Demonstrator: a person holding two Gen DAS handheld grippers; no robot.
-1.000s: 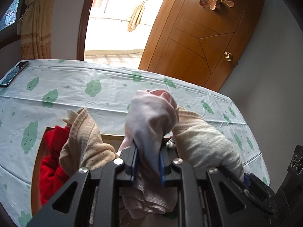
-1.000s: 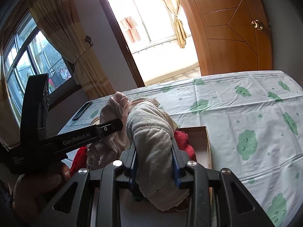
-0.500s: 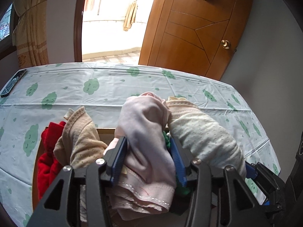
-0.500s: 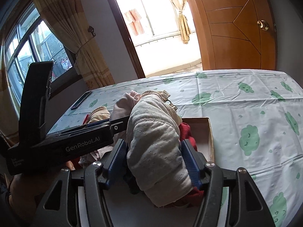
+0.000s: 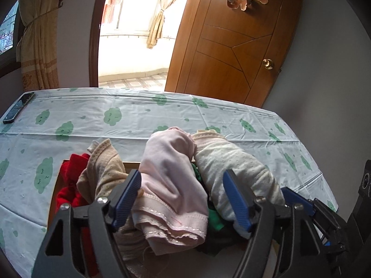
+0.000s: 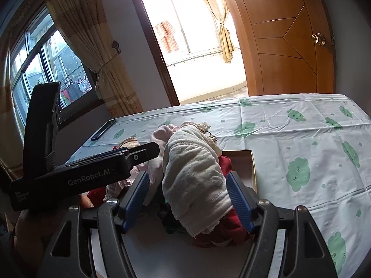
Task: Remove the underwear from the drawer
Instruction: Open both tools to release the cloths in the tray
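The left gripper has its fingers opening around the pink underwear; the blue pads stand clear of the fabric on both sides, so nothing is gripped. The right gripper is likewise opening, with the cream underwear lying between its fingers; the right pad sits just beside or against the cloth, and firm contact cannot be told. Both garments rest on top of the pile in the drawer, a shallow wooden box standing on the bed near its close edge. The pink piece lies touching the cream piece on its left side. Also in the drawer are a beige garment toward the left end, red clothing beside and beneath it, and a green item showing low between the pink and cream pieces. In the right wrist view the left gripper's black body crosses the left side, held by a hand partly hidden behind it. A phone lies at the bed's far left corner, well apart from the drawer. A wooden door stands beyond the bed's far edge.
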